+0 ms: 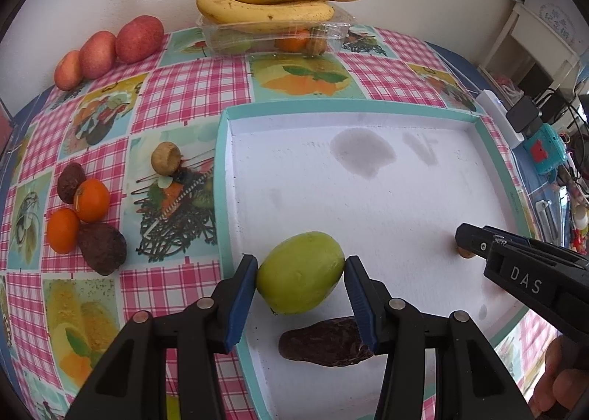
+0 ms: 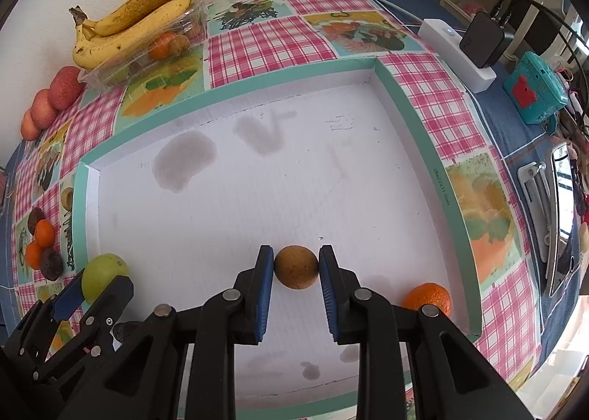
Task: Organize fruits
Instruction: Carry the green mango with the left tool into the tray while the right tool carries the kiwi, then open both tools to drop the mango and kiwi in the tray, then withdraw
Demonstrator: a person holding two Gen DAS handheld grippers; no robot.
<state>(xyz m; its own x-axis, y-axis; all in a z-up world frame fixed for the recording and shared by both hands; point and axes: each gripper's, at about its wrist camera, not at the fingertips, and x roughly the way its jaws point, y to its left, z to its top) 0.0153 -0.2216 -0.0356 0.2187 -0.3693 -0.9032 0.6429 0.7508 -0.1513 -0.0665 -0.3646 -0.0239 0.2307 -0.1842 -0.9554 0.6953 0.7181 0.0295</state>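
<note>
Left gripper (image 1: 300, 287) clamps the green fruit (image 1: 300, 272) over the white tray (image 1: 405, 199), by its left wall; a dark avocado (image 1: 324, 342) sits right under it. Right gripper (image 2: 296, 272) pinches a small brown round fruit (image 2: 296, 267) near the tray's front edge, orange (image 2: 429, 298) in the front right corner. Risks: green fruit landing on the avocado; round fruits rolling once released. Can't tell whether either fruit touches the tray floor. Orange partly hidden behind the right gripper.
</note>
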